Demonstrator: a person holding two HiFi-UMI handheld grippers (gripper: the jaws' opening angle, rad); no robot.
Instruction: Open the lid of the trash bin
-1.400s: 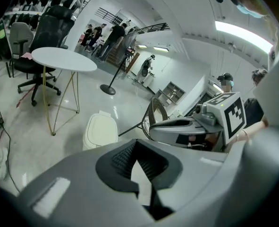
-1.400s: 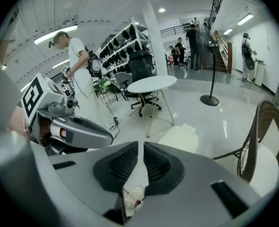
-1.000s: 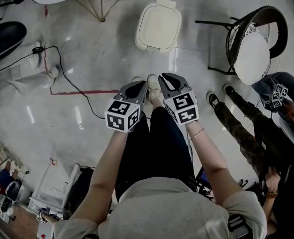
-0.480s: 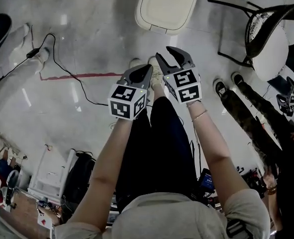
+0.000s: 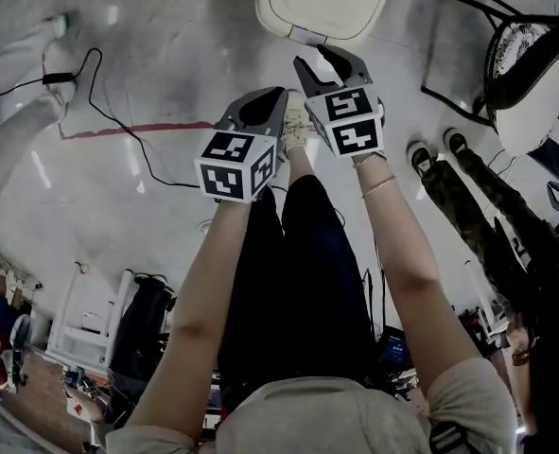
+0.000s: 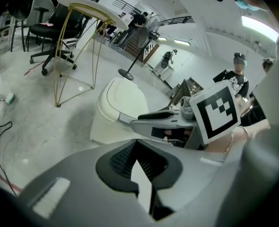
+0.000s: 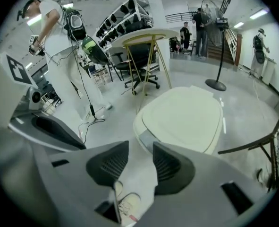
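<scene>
At the far left of the head view a black cable point(image 5: 118, 126) snakes over the pale, glossy floor point(image 5: 184, 36), and a strip of red tape point(image 5: 137, 129) runs beside it. Next comes the left tool point(image 5: 265, 102), held out on a bare forearm and pointing down and forward. Its own view shows the jaws drawn in narrow, the tips meeting with only a sliver of floor between the dark ribbed pads and nothing caught there. A light shoe point(image 5: 295, 121) shows just past it, between the two tools.

The right tool point(image 5: 328, 62) is a little further forward than the left. Its jaws stand wide apart and empty: through the gap its own view shows bare floor and the toe of the shoe, and the pads press on nothing.

Straight ahead of the right tool sits the trash bin point(image 5: 326, 3), cream-coloured with rounded corners, standing on the floor with its lid lying flat and closed. The grey catch point(image 5: 307, 36) at the bin's front edge lies just beyond the right tool's tips. Whether a tip touches the bin cannot be told.

Further right stands a chair point(image 5: 530, 74) with a black frame and a white seat, and below it are the legs of another person point(image 5: 459, 206) in dark shoes.
</scene>
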